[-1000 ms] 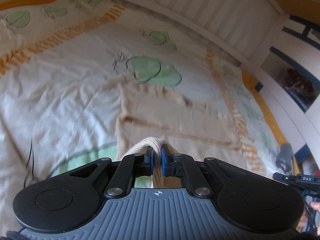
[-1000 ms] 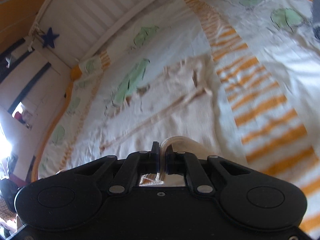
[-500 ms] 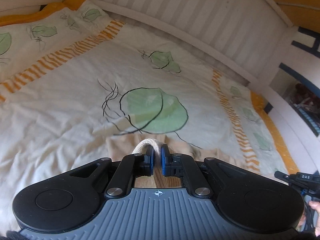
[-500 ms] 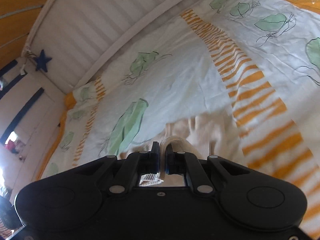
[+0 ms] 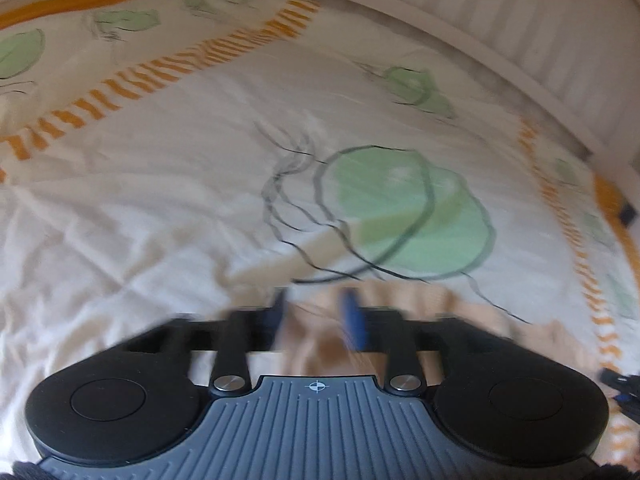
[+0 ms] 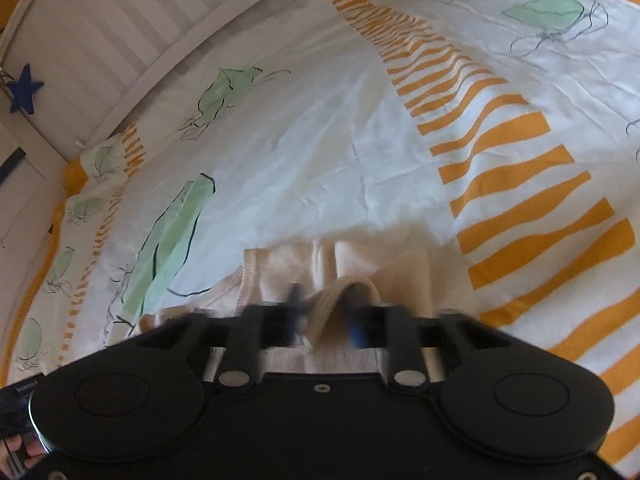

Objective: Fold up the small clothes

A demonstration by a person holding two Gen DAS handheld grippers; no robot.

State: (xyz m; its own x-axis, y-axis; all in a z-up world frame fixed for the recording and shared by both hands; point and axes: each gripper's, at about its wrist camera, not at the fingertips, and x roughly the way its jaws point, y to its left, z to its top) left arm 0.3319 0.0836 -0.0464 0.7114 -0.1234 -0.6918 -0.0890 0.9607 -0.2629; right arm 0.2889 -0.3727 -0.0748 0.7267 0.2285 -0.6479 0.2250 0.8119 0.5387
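Note:
A small beige garment (image 6: 360, 268) lies on the bed sheet, its folded edge right under both grippers. In the left wrist view the garment (image 5: 404, 304) shows as a beige patch between and right of the fingers. My left gripper (image 5: 318, 312) is open, its jaws blurred and spread apart, with cloth below them. My right gripper (image 6: 326, 312) is open too, with a raised fold of the garment standing loose between its spread jaws.
The bed sheet (image 6: 304, 152) is white with green leaf prints and orange stripes (image 6: 520, 184). A white slatted bed rail (image 5: 500, 12) runs along the far side. A blue star (image 6: 24, 88) hangs on the wall at left.
Both grippers carried the garment's edge forward over the rest of it, lowered it to the sheet, and have now opened and let go of the cloth.

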